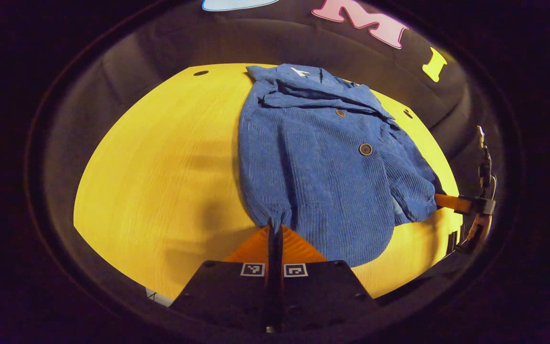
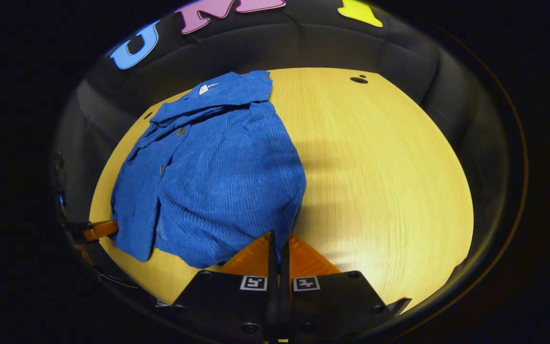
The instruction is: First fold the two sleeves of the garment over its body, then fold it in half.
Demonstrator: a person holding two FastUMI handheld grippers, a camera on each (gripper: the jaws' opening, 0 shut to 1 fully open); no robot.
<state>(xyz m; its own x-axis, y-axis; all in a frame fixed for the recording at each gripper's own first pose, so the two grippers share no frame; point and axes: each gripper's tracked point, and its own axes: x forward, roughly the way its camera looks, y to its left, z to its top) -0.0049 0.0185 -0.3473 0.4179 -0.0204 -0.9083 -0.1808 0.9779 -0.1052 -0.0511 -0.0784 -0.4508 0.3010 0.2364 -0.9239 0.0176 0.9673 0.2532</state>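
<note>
A blue corduroy jacket [image 1: 313, 162] lies buttons-up on the yellow wooden table [image 1: 160, 167], collar [image 1: 303, 79] at the far side. In the left gripper view, my left gripper [image 1: 275, 231] is shut, its orange fingers pinching the near left corner of the hem. Farther right, the right gripper [image 1: 447, 202] meets the jacket's right lower corner beside a sleeve cuff [image 1: 413, 208]. In the right gripper view, my right gripper [image 2: 279, 246] is shut on the jacket's [image 2: 222, 177] near right edge. The left gripper [image 2: 100, 230] touches the far left corner there.
Bare tabletop [image 2: 380, 167] stretches to the right of the jacket in the right gripper view, and to its left in the left gripper view. Small dark holes [image 1: 201, 73] [image 2: 358, 80] mark the table's far corners. Black cloth walls surround the table.
</note>
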